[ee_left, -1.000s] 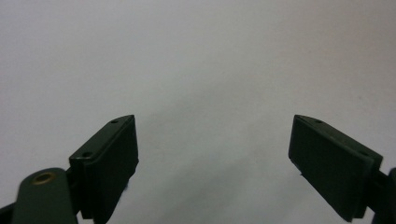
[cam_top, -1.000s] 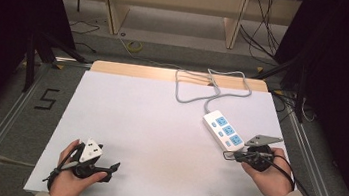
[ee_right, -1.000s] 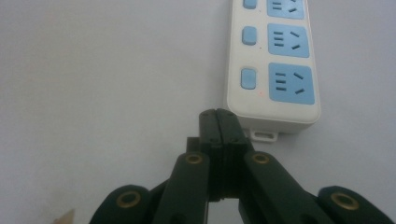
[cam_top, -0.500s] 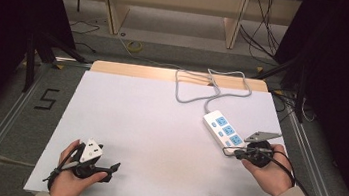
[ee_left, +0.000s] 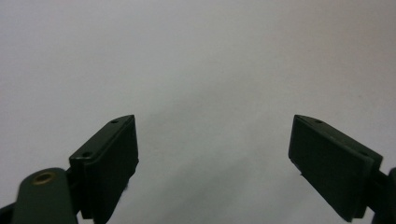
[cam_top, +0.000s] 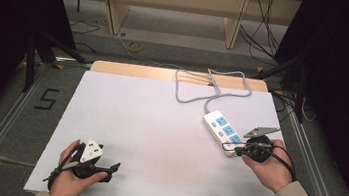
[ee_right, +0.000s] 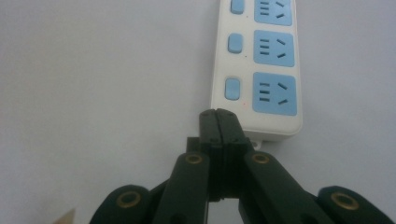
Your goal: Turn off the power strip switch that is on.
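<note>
The power strip [ee_right: 254,65] runs off the top edge in the right gripper view; the shut fingers [ee_right: 218,128] hide its near edge.

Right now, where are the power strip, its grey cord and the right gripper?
power strip [cam_top: 222,132]: high view, middle of its white top face.
grey cord [cam_top: 188,99]: high view, loop lying on the table.
right gripper [ee_right: 218,120]: right gripper view, tips of the shut jaws.

power strip [cam_top: 221,132] on table [cam_top: 159,126] right side, right claw [ee_right: 218,114] at its near end.
</note>
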A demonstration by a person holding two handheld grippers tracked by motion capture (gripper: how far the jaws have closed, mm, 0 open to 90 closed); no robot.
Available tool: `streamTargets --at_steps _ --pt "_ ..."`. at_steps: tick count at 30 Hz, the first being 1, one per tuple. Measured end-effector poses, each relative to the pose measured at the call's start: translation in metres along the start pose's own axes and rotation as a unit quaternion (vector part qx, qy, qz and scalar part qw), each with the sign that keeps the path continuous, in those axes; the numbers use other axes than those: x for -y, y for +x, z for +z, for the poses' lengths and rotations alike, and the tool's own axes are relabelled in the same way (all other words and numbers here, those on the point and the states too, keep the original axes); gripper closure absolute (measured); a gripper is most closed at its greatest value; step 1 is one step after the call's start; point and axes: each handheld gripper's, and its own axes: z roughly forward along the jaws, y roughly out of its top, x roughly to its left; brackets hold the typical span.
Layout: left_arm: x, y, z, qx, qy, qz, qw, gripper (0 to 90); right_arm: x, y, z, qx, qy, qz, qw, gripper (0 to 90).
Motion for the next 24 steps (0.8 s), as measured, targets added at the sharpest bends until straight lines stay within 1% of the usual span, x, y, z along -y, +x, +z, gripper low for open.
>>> streamTargets --at_steps 21,24 --pt "0.000 0.000 0.000 0.000 0.000 0.002 1.0000 15.5 -0.014 -0.004 0.005 0.003 0.018 -0.005 0.9998 90.0" --pt "0.000 0.000 0.000 0.000 -0.001 0.002 1.0000 15.5 -0.016 -0.005 0.005 0.003 0.021 -0.003 0.9998 90.0"
